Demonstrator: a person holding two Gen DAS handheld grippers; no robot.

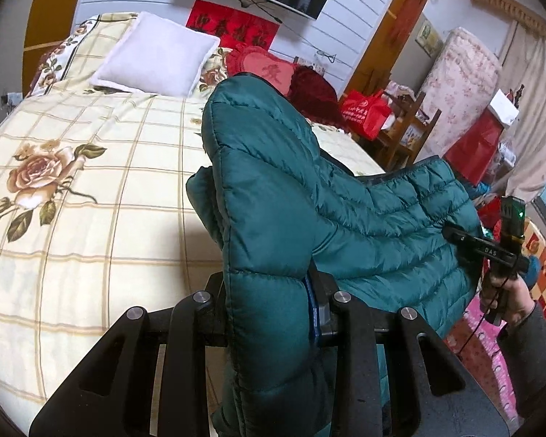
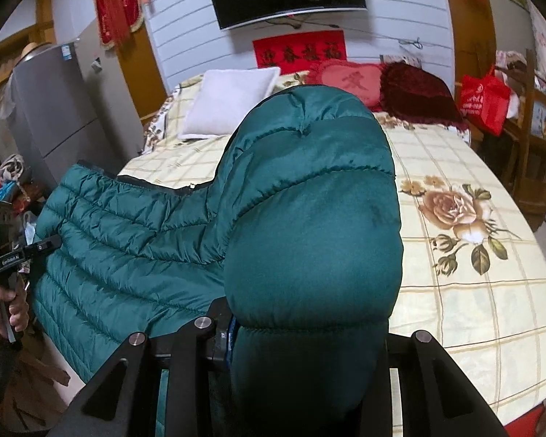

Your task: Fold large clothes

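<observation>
**Quilted jacket held aloft at both ends, not yet laid for folding**

A dark teal quilted down jacket (image 1: pixel 364 218) is observed raised above the bed, stretched between the two tools and sagging in the middle. None of it is seen lying flat on the bedding; its lower part drops out of frame.

The left gripper (image 1: pixel 309 313) is found clamped on a bunched puffy part of the jacket, the padding bulging up between the jaws. The right gripper (image 2: pixel 302 331) is likewise closed on a thick rounded fold of the same garment. Each tool is seen from the other's camera at the far end of the jacket, gripped by a hand (image 1: pixel 509 298).

Beneath the garment, a cream checked bedsheet printed with roses (image 1: pixel 91 218) is noted, bare over most of its surface. A white square pillow (image 1: pixel 156 54) and a red embroidered cushion (image 2: pixel 349 80) are set at the head of the bed, well apart from the jacket.

The step in hand is judged to be carrying and spreading the garment ahead of the first fold. The next move is judged to require lowering both ends evenly onto the open sheet, with the padding drawn taut so that it lies flat before either grip is let go.
</observation>
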